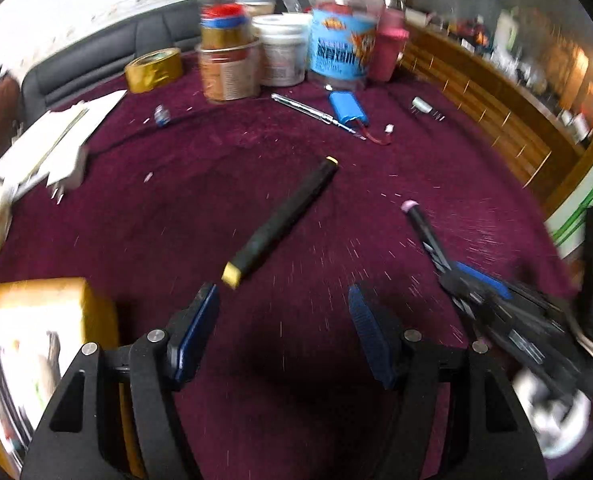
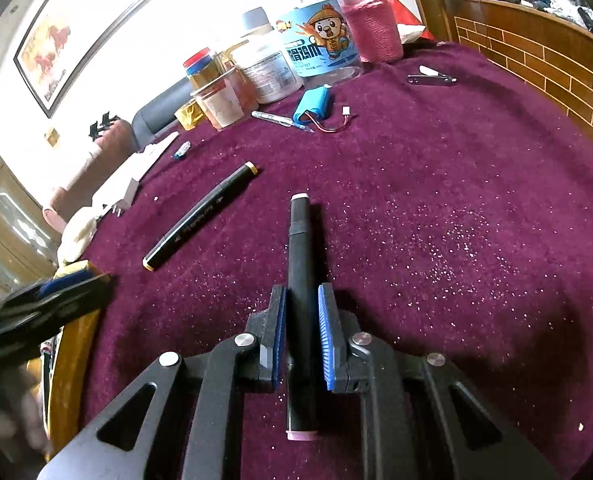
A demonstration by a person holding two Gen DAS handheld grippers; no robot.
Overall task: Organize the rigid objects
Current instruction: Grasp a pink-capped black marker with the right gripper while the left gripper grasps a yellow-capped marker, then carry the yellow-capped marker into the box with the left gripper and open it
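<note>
Jars (image 2: 232,96) and tubs stand at the cloth's (image 2: 456,200) far edge, contents unclear. The right gripper (image 2: 302,332) clamps the pink-capped marker (image 2: 301,264), its length along the fingers. The left gripper (image 1: 284,332) hangs wide, empty, just short of the yellow-capped marker (image 1: 282,220) lying diagonally.

Two markers (image 2: 200,216) (image 2: 301,300), one battery pack (image 2: 310,105)

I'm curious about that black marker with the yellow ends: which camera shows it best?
The right wrist view: the yellow-ended marker lies sharp on the cloth, its printing visible. The left wrist view shows it whole too, ahead of the open left tool, but blurred.
</note>
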